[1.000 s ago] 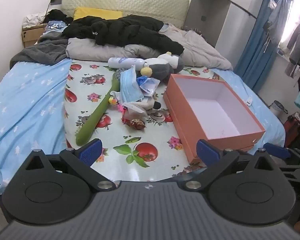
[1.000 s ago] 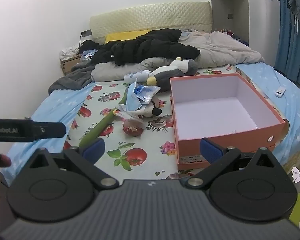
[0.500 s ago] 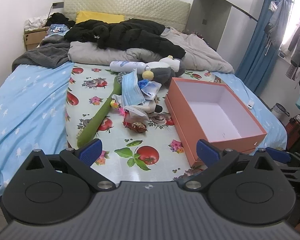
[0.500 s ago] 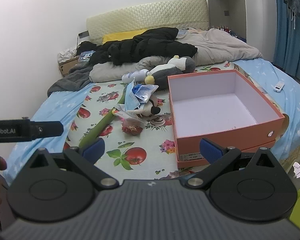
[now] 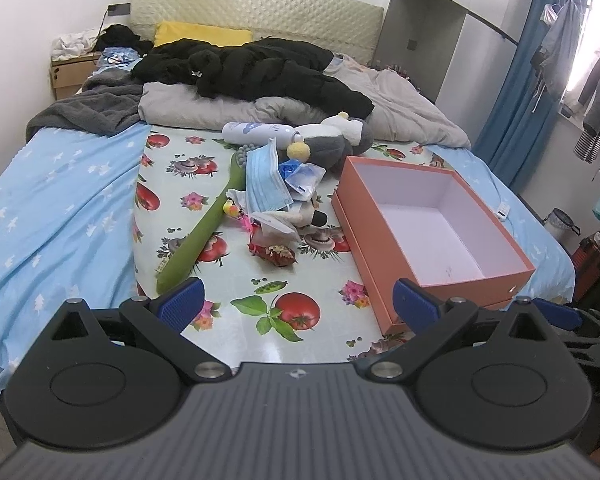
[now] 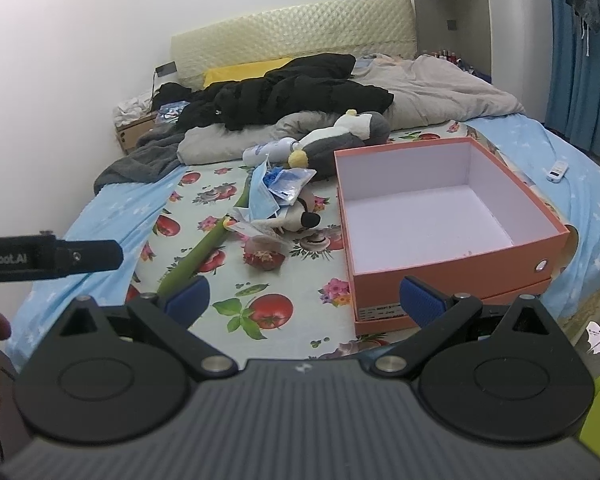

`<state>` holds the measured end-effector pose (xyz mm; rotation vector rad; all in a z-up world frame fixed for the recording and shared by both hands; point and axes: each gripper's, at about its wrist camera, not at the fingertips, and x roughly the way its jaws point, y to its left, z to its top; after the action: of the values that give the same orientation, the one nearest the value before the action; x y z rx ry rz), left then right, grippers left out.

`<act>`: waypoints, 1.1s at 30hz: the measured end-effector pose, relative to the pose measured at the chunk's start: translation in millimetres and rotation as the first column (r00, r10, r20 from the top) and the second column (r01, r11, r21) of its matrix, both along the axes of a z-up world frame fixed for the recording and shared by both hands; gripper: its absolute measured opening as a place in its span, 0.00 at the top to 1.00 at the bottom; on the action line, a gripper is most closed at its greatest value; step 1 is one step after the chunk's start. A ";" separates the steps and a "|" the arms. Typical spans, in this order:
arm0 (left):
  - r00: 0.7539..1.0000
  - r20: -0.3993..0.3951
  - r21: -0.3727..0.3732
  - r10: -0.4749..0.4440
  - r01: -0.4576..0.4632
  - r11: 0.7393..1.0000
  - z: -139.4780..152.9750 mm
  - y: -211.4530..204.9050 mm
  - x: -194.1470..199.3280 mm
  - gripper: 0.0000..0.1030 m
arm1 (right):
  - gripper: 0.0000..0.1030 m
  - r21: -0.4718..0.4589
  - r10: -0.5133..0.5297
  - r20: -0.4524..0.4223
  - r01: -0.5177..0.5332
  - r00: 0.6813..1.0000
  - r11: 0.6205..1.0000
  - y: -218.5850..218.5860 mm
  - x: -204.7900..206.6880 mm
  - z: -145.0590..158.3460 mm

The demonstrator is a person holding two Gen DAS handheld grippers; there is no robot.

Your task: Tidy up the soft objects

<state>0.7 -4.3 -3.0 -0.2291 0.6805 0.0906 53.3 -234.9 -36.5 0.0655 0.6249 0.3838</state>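
While above bed (image 5: 60,200): both grippers (image 5: 296,304) (image 6: 306,298) agape, empty.

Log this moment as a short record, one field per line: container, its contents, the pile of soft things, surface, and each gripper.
container: orange box, lid off, on the bed's right side
contents: nothing inside it
pile: long green plush, blue face mask, grey and white plush toy, white bottle, small red pouch, all left of the box
surface: fruit-print cloth over a blue sheet
left gripper: open, holding nothing, short of the pile
right gripper: open, holding nothing
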 end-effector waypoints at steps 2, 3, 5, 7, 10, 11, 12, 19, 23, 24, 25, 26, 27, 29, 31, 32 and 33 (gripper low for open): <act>1.000 0.001 0.003 -0.003 0.003 1.000 0.6 -0.5 -0.1 0.01 | 0.00 -0.001 0.003 -0.002 -0.003 1.000 1.000 -0.4 -0.1 -0.5; 1.000 -0.001 0.002 0.001 -0.001 1.000 1.2 -0.8 0.0 0.01 | 0.00 -0.001 0.003 -0.004 -0.003 1.000 1.000 -0.5 -0.1 -0.5; 1.000 -0.001 -0.002 0.003 -0.003 1.000 2.4 -0.2 -0.4 0.01 | 0.00 -0.001 0.005 -0.003 -0.005 1.000 1.000 0.1 -0.4 0.0; 1.000 0.000 -0.001 0.004 -0.004 1.000 2.9 0.1 -0.8 0.01 | 0.00 -0.003 0.005 0.000 -0.005 1.000 1.000 0.0 -0.4 0.2; 1.000 0.002 0.002 0.004 -0.004 1.000 3.1 0.4 -1.8 0.01 | 0.00 -0.001 0.007 -0.001 -0.007 1.000 1.000 1.4 -1.3 -0.3; 1.000 0.000 0.000 0.006 -0.006 1.000 3.3 0.7 -2.0 0.01 | 0.00 -0.001 0.007 -0.002 -0.007 1.000 1.000 1.4 -1.6 -0.5; 1.000 -0.001 0.000 0.007 -0.007 1.000 3.6 1.1 -2.3 0.01 | 0.00 -0.001 0.008 -0.003 -0.008 1.000 1.000 1.4 -1.5 -1.0; 1.000 -0.012 -0.008 0.010 -0.010 1.000 3.4 2.7 -3.0 0.01 | 0.00 -0.008 0.006 -0.014 -0.006 1.000 1.000 3.1 -1.9 -1.6; 1.000 -0.016 -0.022 0.005 -0.005 1.000 2.3 3.6 -3.2 0.01 | 0.00 -0.010 0.009 -0.018 -0.010 1.000 1.000 3.4 -0.9 -2.4; 1.000 -0.021 -0.021 0.005 -0.006 1.000 1.3 3.9 -2.8 0.01 | 0.00 -0.011 0.010 -0.016 -0.011 1.000 1.000 3.6 -1.1 -3.0; 1.000 -0.029 -0.018 0.009 -0.009 1.000 0.7 4.9 -2.1 0.01 | 0.00 -0.012 0.010 -0.018 -0.010 1.000 1.000 3.9 -0.5 -4.3; 0.999 -0.036 -0.016 0.015 -0.016 1.000 -0.1 6.1 -1.2 0.01 | 0.00 -0.010 0.011 -0.026 -0.012 1.000 1.000 4.1 0.9 -6.3; 0.999 -0.040 -0.017 0.021 -0.022 1.000 -0.6 7.3 -0.8 0.01 | 0.00 -0.008 0.013 -0.038 -0.013 0.999 1.000 5.0 2.3 -8.5; 0.999 -0.040 -0.024 0.027 -0.028 0.999 -1.1 9.8 0.1 0.01 | 0.00 0.000 0.021 -0.051 -0.021 0.998 1.000 5.8 3.5 -11.2; 0.999 -0.040 -0.022 0.034 -0.035 0.999 -1.8 11.1 0.9 0.01 | 0.00 -0.015 0.028 -0.045 -0.029 0.999 0.999 8.8 3.1 -13.2; 0.998 -0.043 -0.020 0.036 -0.037 0.999 -2.8 11.7 1.7 0.01 | 0.00 -0.018 0.028 -0.047 -0.029 0.999 0.999 9.0 3.6 -14.2; 0.998 -0.045 -0.022 0.035 -0.036 0.999 -3.8 12.3 2.1 0.01 | 0.00 -0.014 0.027 -0.053 -0.028 0.998 1.000 8.8 4.4 -15.7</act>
<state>2.8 8.0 -6.8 -0.2620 0.7223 0.1224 57.7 -226.1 -52.2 0.0535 0.6808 0.4053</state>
